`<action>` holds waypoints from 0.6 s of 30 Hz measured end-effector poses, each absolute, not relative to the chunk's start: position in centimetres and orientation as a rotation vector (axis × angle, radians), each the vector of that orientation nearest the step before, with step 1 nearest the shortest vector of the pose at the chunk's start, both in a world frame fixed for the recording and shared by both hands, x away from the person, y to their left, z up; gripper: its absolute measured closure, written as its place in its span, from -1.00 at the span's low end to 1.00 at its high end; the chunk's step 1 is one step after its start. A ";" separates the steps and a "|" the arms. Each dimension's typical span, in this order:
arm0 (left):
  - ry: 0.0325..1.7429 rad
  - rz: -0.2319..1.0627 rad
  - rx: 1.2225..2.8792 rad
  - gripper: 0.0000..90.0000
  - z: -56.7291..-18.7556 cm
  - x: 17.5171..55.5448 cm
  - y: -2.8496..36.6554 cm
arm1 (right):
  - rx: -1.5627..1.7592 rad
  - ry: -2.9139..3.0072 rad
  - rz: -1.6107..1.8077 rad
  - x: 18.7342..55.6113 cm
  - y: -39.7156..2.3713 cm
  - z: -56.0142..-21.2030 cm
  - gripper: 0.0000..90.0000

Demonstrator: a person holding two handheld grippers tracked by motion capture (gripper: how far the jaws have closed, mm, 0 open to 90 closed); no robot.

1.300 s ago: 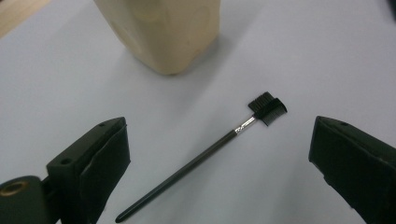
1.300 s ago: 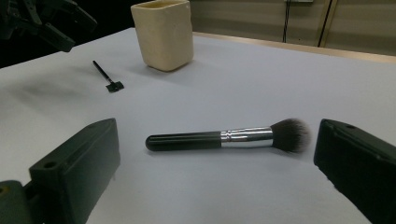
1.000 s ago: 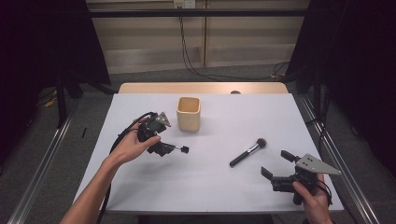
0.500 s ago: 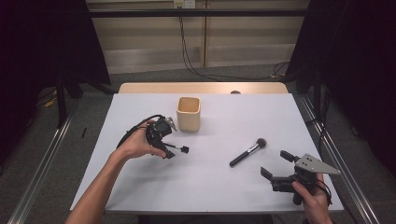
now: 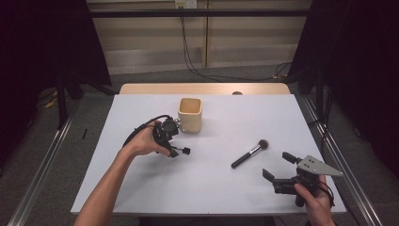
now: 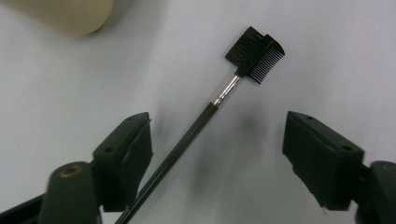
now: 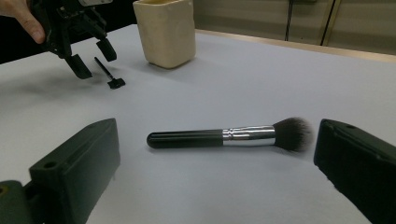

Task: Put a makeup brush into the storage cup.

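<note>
A lab-like recording bay is showing here: black curtains (image 5: 47, 42) are hanging on both sides, cables (image 5: 188, 52) are trailing down the back wall, and metal rails (image 5: 42, 160) are flanking a white table (image 5: 141, 188).

We see the left gripper (image 5: 173, 146) low over the small comb brush (image 5: 181, 151) just in front of the beige cup (image 5: 190, 114); its jaws have just been closing. The right gripper (image 5: 278, 165) rests near the powder brush (image 5: 249, 153), jaws apart.
</note>
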State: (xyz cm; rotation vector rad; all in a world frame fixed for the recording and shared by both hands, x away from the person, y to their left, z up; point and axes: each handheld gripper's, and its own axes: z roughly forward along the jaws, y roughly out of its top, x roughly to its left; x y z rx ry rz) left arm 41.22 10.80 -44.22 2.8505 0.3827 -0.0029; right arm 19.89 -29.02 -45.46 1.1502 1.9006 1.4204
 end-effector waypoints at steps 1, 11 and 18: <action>0.383 -0.012 2.859 -0.28 -44.3 41.3 10.7 | 1.151 1.899 1.422 19.9 -29.1 -45.5 -1.00; 0.355 -0.033 2.900 0.02 -44.8 41.6 10.0 | 1.148 1.903 1.420 19.9 -29.1 -45.5 -1.00; 0.374 -0.049 2.905 0.15 -44.8 41.9 10.0 | 1.149 1.908 1.418 19.9 -29.1 -45.5 -1.00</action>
